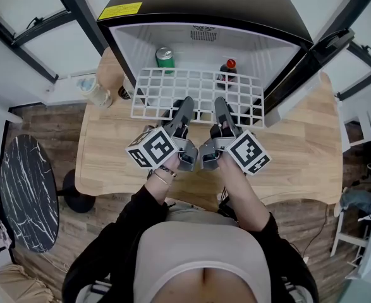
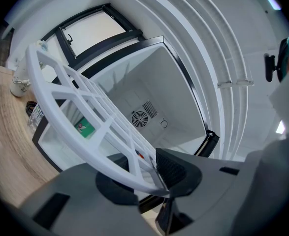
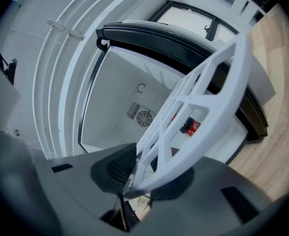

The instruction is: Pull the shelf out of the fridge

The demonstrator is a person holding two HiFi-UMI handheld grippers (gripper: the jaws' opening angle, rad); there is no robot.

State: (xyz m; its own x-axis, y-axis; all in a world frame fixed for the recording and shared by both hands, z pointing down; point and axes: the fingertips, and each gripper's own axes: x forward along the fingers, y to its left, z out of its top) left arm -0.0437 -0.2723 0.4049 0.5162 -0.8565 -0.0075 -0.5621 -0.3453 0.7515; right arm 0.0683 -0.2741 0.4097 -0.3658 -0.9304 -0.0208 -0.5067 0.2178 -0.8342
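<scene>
L claw (image 1: pixel 185 106) & R claw (image 1: pixel 220 106) both clamped on white shelf (image 1: pixel 198 91) front rim.

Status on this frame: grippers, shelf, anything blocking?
Left gripper, right gripper shut on shelf front. Shelf partly out. Can, bottle stand inside fridge; path looks clear.

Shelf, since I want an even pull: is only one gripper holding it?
No, both the left gripper and the right gripper are clamped on the front edge of the shelf.
</scene>
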